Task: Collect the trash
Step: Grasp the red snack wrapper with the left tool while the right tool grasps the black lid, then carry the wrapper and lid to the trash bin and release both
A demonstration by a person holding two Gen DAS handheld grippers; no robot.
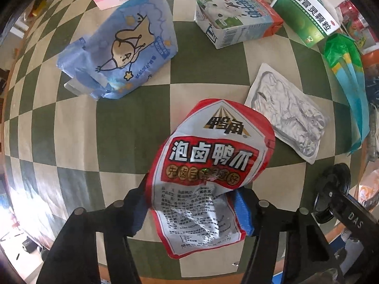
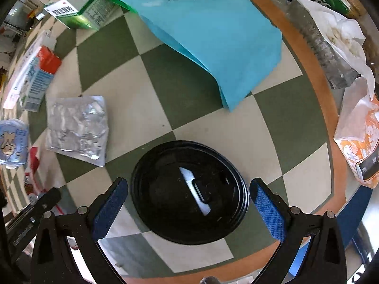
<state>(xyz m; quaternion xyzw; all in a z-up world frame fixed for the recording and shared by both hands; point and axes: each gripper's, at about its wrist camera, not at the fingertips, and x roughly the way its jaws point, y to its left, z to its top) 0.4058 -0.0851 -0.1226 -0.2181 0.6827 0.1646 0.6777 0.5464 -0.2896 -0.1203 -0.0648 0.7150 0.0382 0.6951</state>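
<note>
A round table fills both views, covered by a cloth of dark green and cream checks with a plain orange-brown band running along its curved edge. Daylight falls strongly from the near left, washing out the squares there into a bright glare. Beyond the far left rim of the table, a dim room shows in small distorted glimpses: pale floor and some cluttered furniture, too small to make out. At the near right, under the table's edge, a strip of blue surface is visible.
</note>
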